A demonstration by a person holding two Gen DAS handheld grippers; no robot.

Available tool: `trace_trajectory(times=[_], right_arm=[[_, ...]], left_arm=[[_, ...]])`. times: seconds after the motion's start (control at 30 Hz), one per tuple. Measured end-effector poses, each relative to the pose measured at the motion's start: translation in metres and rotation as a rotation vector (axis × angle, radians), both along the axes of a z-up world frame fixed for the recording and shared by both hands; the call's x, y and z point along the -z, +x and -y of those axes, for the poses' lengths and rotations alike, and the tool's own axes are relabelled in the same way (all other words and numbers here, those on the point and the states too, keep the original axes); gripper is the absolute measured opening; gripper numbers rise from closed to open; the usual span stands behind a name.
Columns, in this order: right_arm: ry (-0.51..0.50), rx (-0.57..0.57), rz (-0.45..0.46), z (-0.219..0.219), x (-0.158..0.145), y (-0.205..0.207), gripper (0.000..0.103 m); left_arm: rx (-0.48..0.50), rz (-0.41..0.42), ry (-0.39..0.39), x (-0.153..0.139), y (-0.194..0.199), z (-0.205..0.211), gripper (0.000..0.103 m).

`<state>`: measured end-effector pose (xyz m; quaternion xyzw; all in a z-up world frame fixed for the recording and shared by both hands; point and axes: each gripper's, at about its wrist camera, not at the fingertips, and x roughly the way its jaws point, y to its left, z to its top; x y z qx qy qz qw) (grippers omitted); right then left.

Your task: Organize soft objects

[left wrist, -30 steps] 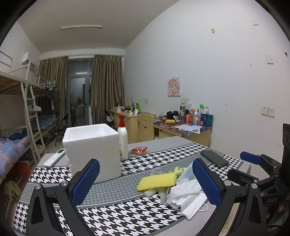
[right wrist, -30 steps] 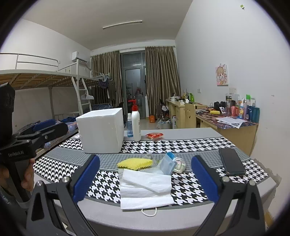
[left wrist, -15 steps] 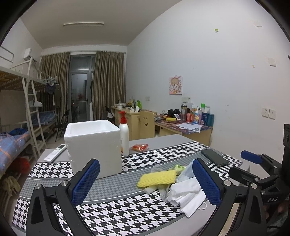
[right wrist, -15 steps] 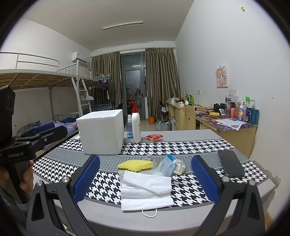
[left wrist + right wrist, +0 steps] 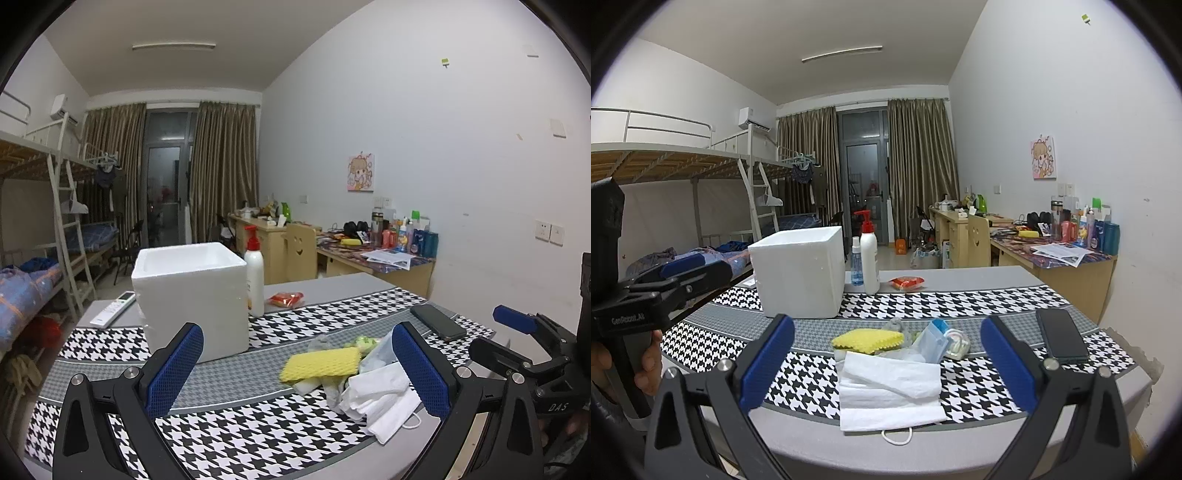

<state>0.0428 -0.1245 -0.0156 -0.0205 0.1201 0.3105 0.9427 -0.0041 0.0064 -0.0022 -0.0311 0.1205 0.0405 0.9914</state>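
Observation:
A pile of soft things lies near the table's front edge: a yellow sponge [image 5: 320,363] [image 5: 867,339], white face masks [image 5: 384,402] [image 5: 886,391], a blue-and-clear packet [image 5: 934,341] and a grey rag [image 5: 894,325]. A white foam box [image 5: 190,295] [image 5: 799,271], open on top, stands behind to the left. My left gripper [image 5: 295,373] is open and empty, above the table left of the pile. My right gripper [image 5: 886,363] is open and empty, in front of the pile. Each gripper shows at the edge of the other's view.
A white pump bottle [image 5: 255,277] [image 5: 870,258] and a small blue spray bottle [image 5: 855,267] stand by the box. A red snack packet [image 5: 286,298], a black phone [image 5: 437,322] [image 5: 1060,338] and a remote [image 5: 112,314] lie on the houndstooth table [image 5: 258,443]. Bunk beds stand left, desks right.
The left wrist view has tilted up and shifted a little, so the table sits lower in frame. The right view barely moved. Both grippers stay open and nothing on the table moved.

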Motion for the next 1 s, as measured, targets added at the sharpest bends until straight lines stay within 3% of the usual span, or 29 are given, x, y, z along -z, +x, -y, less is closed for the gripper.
trace_trajectory(times=[0.63, 1.0], right_arm=[[-0.003, 0.0, -0.012, -0.005, 0.002, 0.006, 0.102], [-0.035, 0.001, -0.048, -0.009, 0.01, 0.022, 0.102]], left_arm=[[0.017, -0.029, -0.008, 0.004, 0.011, -0.002, 0.102], [0.036, -0.106, -0.01, 0.016, 0.041, -0.006, 0.102]])
